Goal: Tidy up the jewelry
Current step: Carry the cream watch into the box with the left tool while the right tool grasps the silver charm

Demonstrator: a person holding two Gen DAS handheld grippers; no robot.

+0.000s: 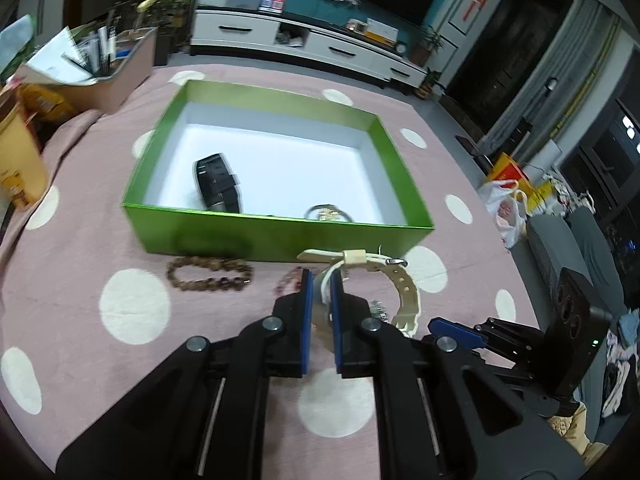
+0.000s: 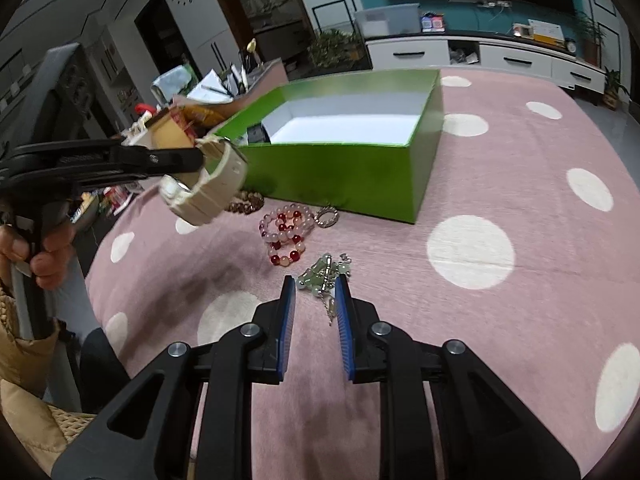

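My left gripper (image 1: 321, 280) is shut on a cream watch (image 1: 404, 292) and holds it above the cloth, just in front of the green box (image 1: 280, 236); the watch (image 2: 208, 192) also shows in the right wrist view. The box holds a black watch (image 1: 218, 182) and a gold bracelet (image 1: 330, 213). A brown bead bracelet (image 1: 210, 273) lies in front of the box. My right gripper (image 2: 316, 284) is open, its fingertips on either side of a pale green bead bracelet (image 2: 322, 272). Red and pink bead bracelets (image 2: 286, 234) and a small silver ring (image 2: 327, 216) lie beyond it.
The table has a pink cloth with white dots (image 2: 520, 200). A pink bin of papers (image 1: 100, 68) and a yellow container (image 1: 16, 160) stand at the left. The right gripper (image 1: 500, 336) shows low right in the left wrist view.
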